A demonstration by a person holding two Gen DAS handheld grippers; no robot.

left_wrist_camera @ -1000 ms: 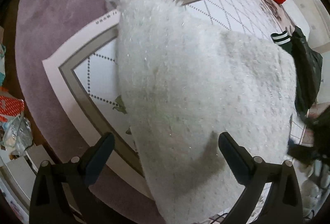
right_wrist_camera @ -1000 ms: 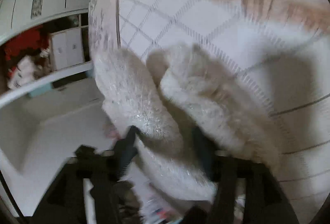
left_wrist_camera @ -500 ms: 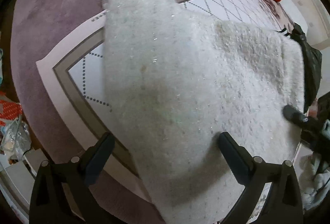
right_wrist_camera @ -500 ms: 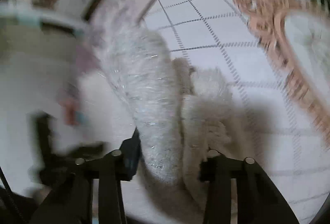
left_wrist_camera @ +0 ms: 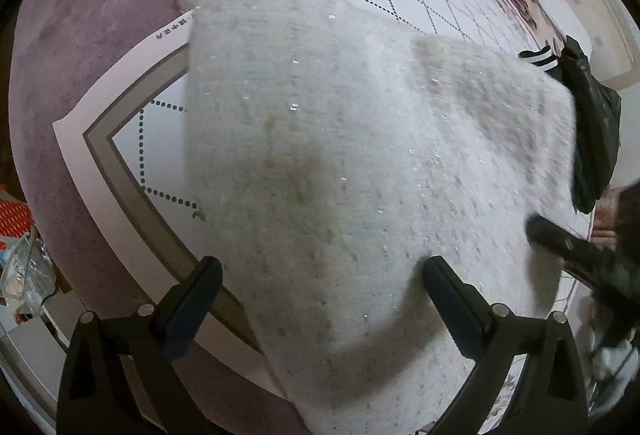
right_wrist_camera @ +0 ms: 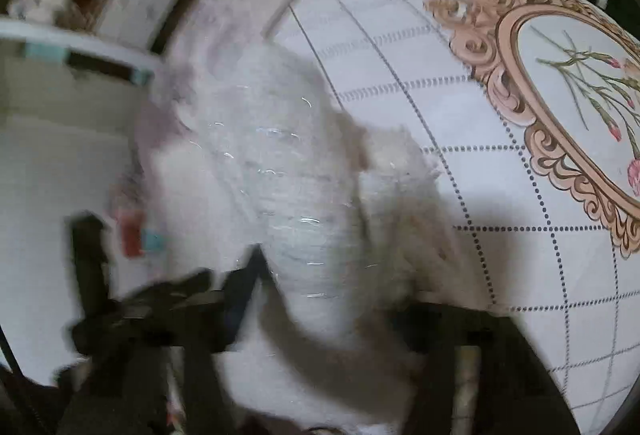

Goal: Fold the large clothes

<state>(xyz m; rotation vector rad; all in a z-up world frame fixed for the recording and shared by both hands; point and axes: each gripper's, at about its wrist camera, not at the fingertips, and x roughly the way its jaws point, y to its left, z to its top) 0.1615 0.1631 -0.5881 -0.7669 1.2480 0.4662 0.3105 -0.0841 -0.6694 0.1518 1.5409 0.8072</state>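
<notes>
Since a second ago the sweater has been spread wider by the right tongs pinching it, left tongs spread, so folding is underway.

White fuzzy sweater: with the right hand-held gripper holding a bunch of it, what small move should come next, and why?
Probably carry the held part a little further across and lay it flat before letting go. The right hand-held gripper has a bunched fold of the sweater between its fingers, lifted off the rug, while the left hand-held gripper is open above the flat part, gripping nothing.
</notes>
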